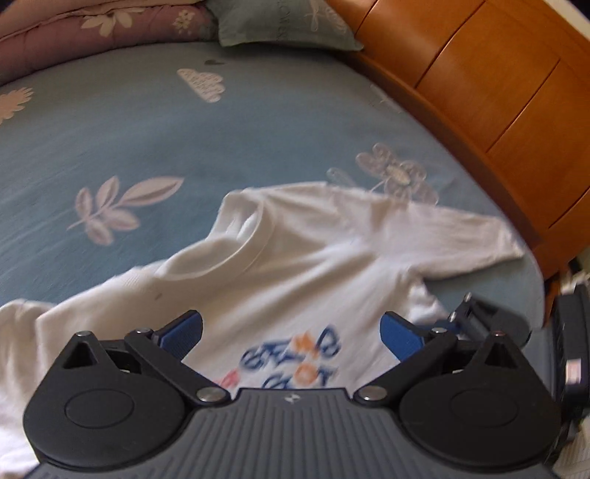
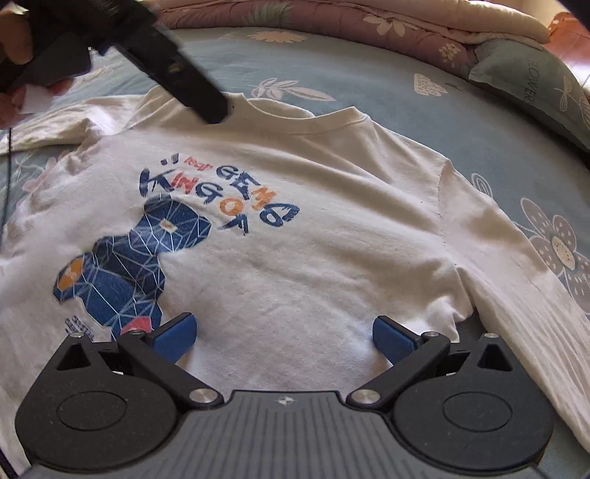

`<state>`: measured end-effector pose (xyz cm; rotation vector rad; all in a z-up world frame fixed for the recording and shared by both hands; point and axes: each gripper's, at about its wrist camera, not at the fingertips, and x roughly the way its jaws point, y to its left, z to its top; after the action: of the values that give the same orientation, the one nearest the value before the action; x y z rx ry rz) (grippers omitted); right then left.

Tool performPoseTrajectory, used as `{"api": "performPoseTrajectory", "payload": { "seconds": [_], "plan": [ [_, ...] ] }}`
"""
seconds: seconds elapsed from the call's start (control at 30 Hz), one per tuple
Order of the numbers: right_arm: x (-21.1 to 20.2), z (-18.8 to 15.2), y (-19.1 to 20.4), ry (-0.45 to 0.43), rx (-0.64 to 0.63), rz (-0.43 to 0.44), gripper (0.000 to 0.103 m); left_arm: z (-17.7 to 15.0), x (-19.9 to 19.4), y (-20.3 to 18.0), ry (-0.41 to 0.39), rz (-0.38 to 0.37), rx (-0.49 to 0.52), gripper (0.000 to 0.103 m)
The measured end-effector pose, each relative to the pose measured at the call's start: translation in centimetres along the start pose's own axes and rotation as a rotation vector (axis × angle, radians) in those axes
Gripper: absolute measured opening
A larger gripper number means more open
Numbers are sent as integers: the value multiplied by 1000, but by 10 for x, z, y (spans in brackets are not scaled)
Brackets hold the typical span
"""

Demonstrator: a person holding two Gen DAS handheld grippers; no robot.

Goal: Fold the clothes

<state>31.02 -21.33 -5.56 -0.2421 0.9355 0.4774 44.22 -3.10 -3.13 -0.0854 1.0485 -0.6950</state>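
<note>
The bed (image 1: 155, 140), under a blue flowered sheet, carries a white shirt (image 2: 313, 250) lying flat, print side up, one sleeve (image 2: 516, 280) stretched out along its side. A quilt (image 2: 368, 25) and a pillow (image 2: 534, 81) lie at the far edge. The left tongs (image 1: 291, 331) and the right tongs (image 2: 284, 333) are both spread wide above the shirt, gripping nothing

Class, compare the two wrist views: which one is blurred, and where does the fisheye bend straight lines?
Left wrist view: motion-blurred, the print on the white T-shirt smeared and unreadable, the wooden headboard bowed into a curve. Right wrist view: sharper, the shirt's lettering crisp, the bedsheet curving towards the frame edges.
</note>
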Motion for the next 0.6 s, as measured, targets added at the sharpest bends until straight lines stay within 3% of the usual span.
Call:
{"api": "performPoseTrajectory", "payload": {
  "seconds": [0.13, 0.2, 0.33, 0.4, 0.6],
  "plan": [
    [0, 13, -5, -54, 75, -4, 103, 29, 37, -13, 12, -107, -46, 102],
    [17, 14, -9, 9, 130, 9, 103, 39, 56, -16, 33, -137, -59, 102],
    [24, 9, -1, -9, 122, -50, 103, 44, 90, -12, 89, -148, -62, 102],
    [24, 7, 2, -29, 139, -70, 103, 48, 104, -10, 100, -113, -42, 102],
    [25, 0, 5, -86, 175, -106, 103, 73, 128, -1, 61, -91, -69, 102]
  ]
}}
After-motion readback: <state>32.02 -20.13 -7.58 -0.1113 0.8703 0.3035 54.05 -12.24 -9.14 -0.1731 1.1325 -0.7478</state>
